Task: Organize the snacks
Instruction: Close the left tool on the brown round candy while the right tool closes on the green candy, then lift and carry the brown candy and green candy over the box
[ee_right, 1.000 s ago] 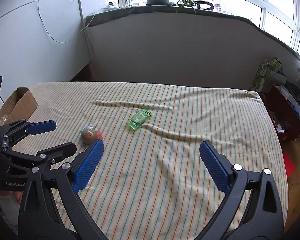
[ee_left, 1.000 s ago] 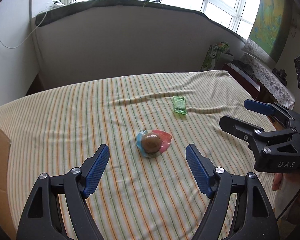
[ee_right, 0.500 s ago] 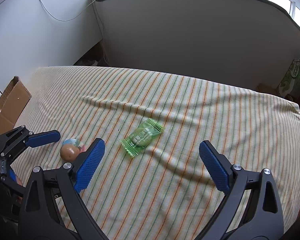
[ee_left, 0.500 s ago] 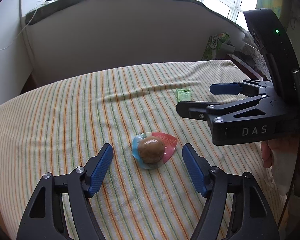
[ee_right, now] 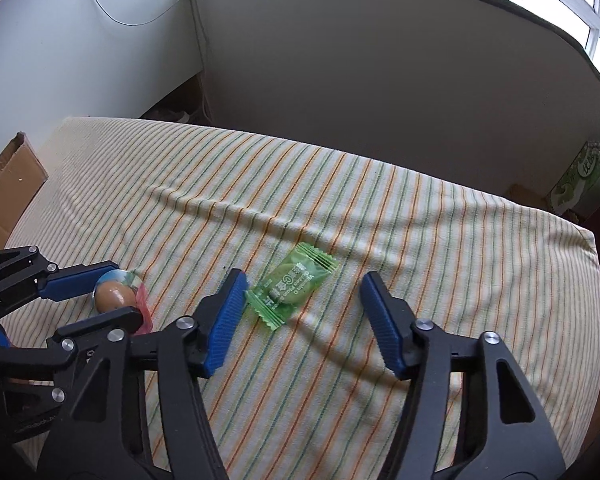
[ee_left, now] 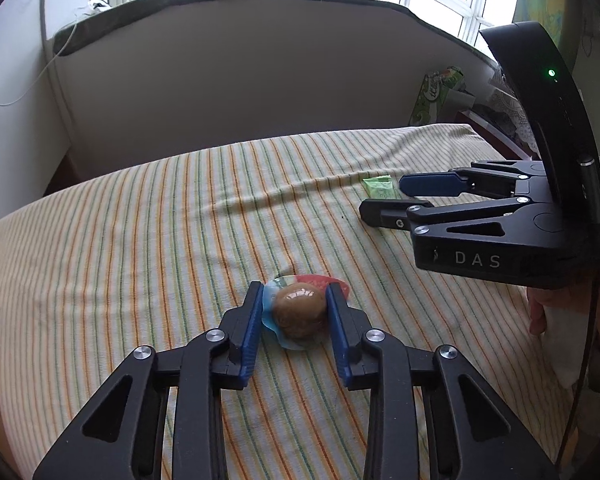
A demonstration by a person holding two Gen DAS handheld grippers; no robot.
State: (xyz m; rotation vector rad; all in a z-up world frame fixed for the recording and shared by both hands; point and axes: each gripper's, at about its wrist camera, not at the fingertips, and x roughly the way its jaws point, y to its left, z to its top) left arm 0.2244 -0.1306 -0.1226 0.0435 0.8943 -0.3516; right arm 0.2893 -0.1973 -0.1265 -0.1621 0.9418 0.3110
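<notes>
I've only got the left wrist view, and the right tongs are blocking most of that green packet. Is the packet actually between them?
Observer: Yes. In the right wrist view the green packet lies flat on the striped cloth, between the pads of the right tongs, whose jaws are closing.
Operator: Are both pads on it?
Observer: No. One pad is right at the packet's crimped end, and I cannot tell whether it touches. The other pad stands clear, with bare cloth between it and the packet.
Operator: How does the packet lie?
Observer: Diagonally across the gap, with its white print facing up.
</notes>
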